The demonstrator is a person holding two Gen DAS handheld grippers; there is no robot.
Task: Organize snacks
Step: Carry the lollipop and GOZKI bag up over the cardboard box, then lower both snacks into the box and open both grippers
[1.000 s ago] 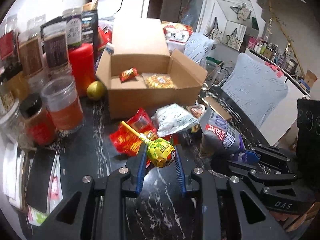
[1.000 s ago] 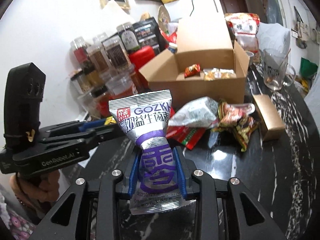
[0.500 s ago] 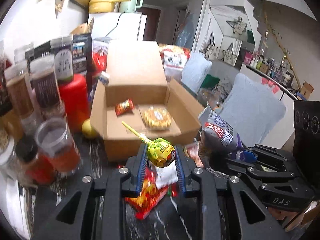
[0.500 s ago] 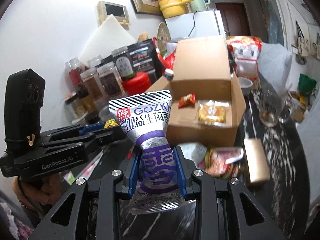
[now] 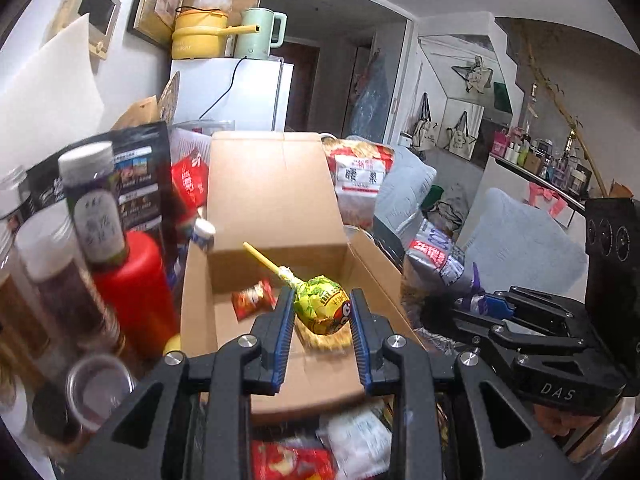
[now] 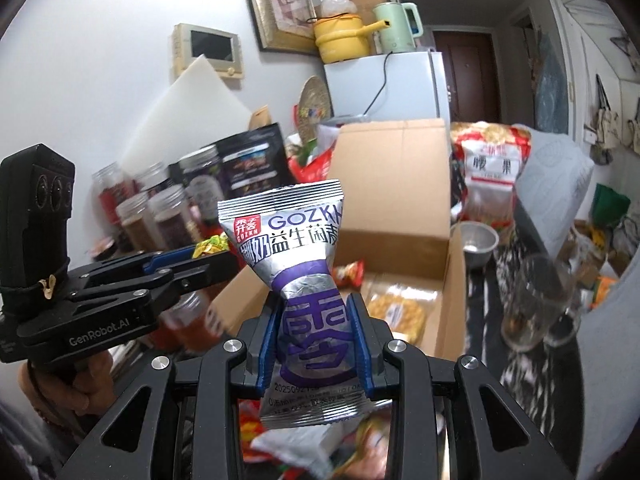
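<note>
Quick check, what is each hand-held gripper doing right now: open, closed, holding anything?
Left hand-held gripper: closed on the lollipop.
Right hand-held gripper: closed on the silver-and-purple snack packet.

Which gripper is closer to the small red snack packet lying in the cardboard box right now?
Left. The left gripper, shut on the lollipop, is over the cardboard box, just beside the red packet. The right gripper, holding the silver pouch, is at the box's near edge, farther from it.

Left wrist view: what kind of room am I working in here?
Most likely a lived-in home kitchen or dining corner: a small white fridge with a yellow pot on top, spice jars crowding the table, and tote bags hanging further back.
</note>
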